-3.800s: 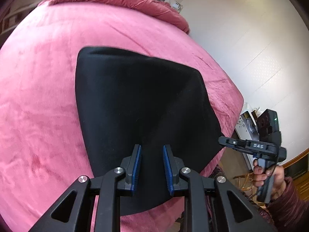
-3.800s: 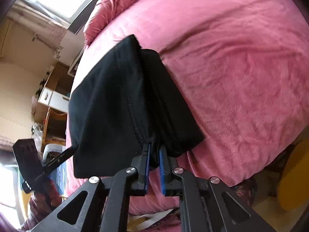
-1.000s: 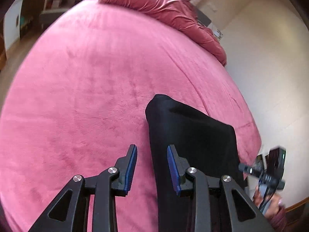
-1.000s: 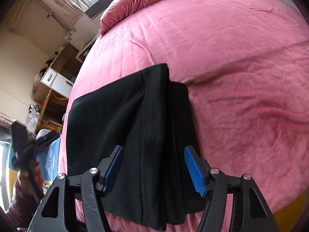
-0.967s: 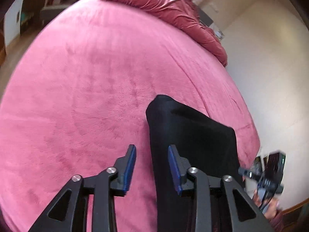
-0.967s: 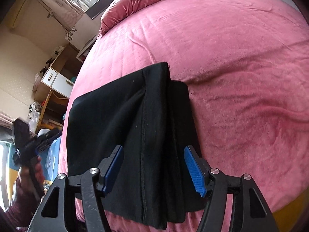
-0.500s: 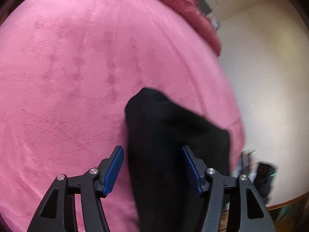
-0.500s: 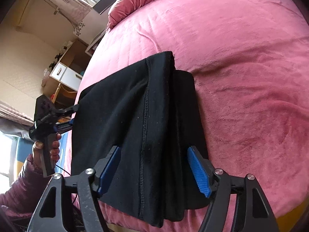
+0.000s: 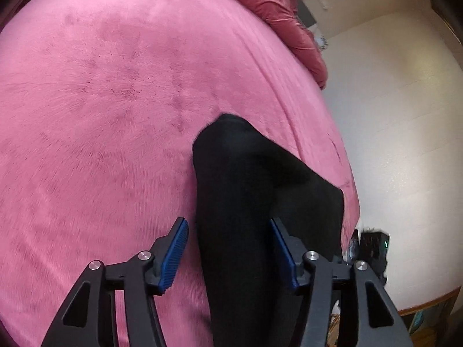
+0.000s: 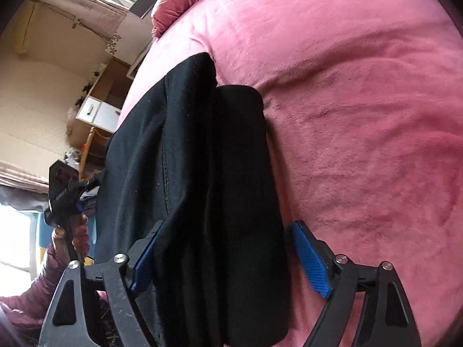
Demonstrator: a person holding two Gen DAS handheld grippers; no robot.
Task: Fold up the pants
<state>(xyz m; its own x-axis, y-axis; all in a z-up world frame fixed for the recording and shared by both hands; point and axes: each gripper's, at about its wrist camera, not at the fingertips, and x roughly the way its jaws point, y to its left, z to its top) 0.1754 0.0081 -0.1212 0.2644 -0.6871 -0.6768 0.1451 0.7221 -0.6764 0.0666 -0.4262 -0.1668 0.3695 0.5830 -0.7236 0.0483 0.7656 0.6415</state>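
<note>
The blue-padded jaws of the black two-finger right gripper, which had been clamped on a raised corner of the folded black fabric pants a few seconds before, were spread wide, and the corner had been laid down on the pink plush bed cover. The jaws of the black two-finger left gripper were widened too, from a narrow gap to a broad one straddling the pants' edge. In the left wrist view, the pants were seen narrower and more compact than earlier, folded over into a thicker bundle.
</note>
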